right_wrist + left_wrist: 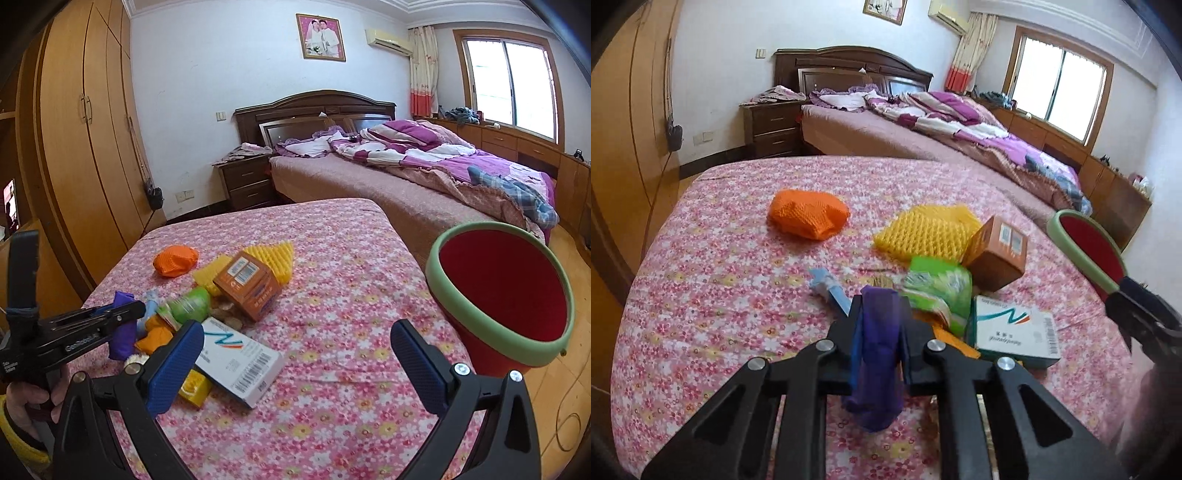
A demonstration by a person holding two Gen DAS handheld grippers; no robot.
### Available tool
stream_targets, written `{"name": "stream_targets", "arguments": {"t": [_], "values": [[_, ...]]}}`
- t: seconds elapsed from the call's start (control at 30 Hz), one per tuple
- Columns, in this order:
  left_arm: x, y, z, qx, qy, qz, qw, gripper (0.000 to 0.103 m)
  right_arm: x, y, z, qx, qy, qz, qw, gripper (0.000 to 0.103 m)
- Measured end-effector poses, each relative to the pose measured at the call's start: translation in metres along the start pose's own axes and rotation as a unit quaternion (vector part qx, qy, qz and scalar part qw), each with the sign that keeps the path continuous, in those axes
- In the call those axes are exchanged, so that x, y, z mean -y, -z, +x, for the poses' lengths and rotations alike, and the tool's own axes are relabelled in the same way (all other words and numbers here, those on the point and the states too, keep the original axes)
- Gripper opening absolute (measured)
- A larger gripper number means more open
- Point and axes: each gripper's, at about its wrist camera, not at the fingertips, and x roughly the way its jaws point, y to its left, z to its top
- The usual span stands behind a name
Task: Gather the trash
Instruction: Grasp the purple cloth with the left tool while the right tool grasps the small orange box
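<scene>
left tongs point(880, 301) gripping purple wrapper point(875, 354), barcoded box point(236, 352)

Left gripper point(880, 306) clamped on a crumpled purple wrapper point(877, 354) that hangs down between its black fingers, above a table covered in a pink floral cloth point(731, 266). Scattered on the cloth: an orange foam net point(808, 214), a yellow foam net point(925, 230), a brown carton point(997, 254), a green packet point(938, 286), a white and green box point(1012, 330), a pale blue scrap point(829, 290). At right, a green-rimmed red bin point(1089, 247), tilted
</scene>
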Motion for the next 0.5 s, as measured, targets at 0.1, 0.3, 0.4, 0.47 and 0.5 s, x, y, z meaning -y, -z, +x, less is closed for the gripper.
{"name": "stream_targets", "arguments": {"t": [0.1,0.3,0.4,0.47,0.5], "values": [[-0.006,-0.01,-0.009,0.012,0.004,-0.006,0.9999,0.016,-0.005,-0.008,0.008,-0.009,-0.01,0.002,1.0,0.103],[-0.03,-0.04,-0.015,0.028,-0.002,-0.039,0.9988,0.016,-0.02,-0.022,0.039,-0.042,-0.022,0.002,0.999,0.103],[-0.043,-0.05,-0.009,0.026,-0.009,-0.055,0.9981,0.016,-0.026,-0.026,0.056,-0.063,-0.027,0.014,0.998,0.103],[-0.05,-0.053,-0.004,0.029,-0.012,-0.064,0.9975,0.016,-0.029,-0.026,0.068,-0.081,-0.022,0.021,0.996,0.103],[-0.055,-0.054,-0.001,0.03,-0.013,-0.069,0.9971,0.016,-0.032,-0.027,0.074,-0.093,-0.02,0.024,0.995,0.103]]}}
